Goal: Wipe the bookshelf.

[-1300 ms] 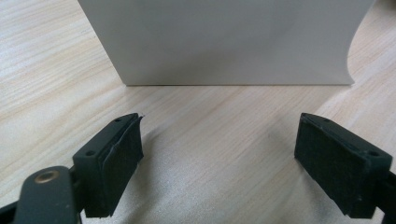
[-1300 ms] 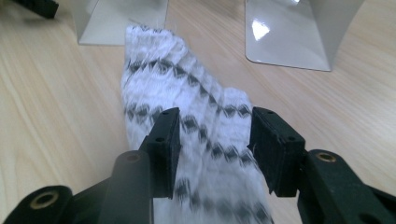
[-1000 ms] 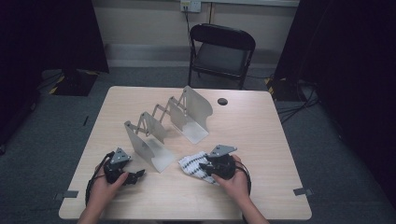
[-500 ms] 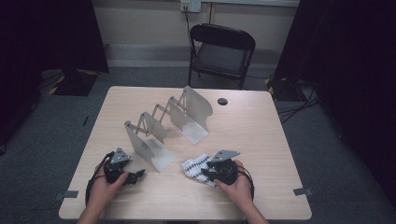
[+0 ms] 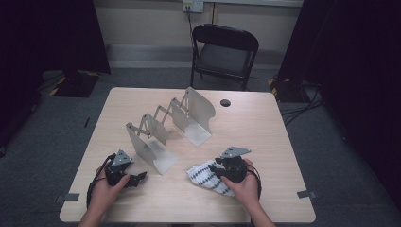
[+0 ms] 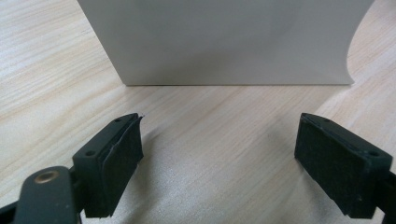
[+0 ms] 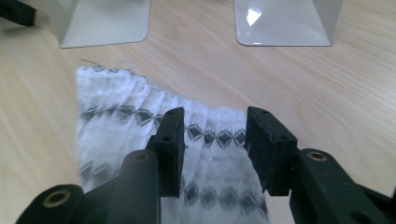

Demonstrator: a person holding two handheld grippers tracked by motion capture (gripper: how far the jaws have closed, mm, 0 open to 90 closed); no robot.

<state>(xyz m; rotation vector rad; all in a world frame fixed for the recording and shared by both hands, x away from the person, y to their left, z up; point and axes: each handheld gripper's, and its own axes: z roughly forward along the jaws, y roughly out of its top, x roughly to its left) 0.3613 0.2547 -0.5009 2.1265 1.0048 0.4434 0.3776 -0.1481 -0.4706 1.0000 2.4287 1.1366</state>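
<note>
A white cloth (image 5: 204,176) with black diamond bands lies crumpled on the wooden table (image 5: 265,132), front right of centre. My right gripper (image 5: 216,169) hovers low over it, pointing left. In the right gripper view the cloth (image 7: 126,112) spreads beneath and between the jaws of that gripper (image 7: 212,128). The jaws have just been opening and the pads stand apart from the fabric. My left gripper (image 5: 138,178) rests near the front left, wide open. It faces the near plate (image 6: 224,42) of a folding metal rack (image 5: 165,124), with nothing between the fingers of the left gripper (image 6: 219,149).
The rack's two upright plates, joined by a scissor link, run diagonally across the middle of the table. A small black round disc (image 5: 225,102) lies at the back. A black folding chair (image 5: 224,47) stands behind the table. Two base plates (image 7: 285,21) show ahead of the right gripper.
The right gripper and the cloth have shifted slightly toward the front right. The left gripper has stayed where it was.
</note>
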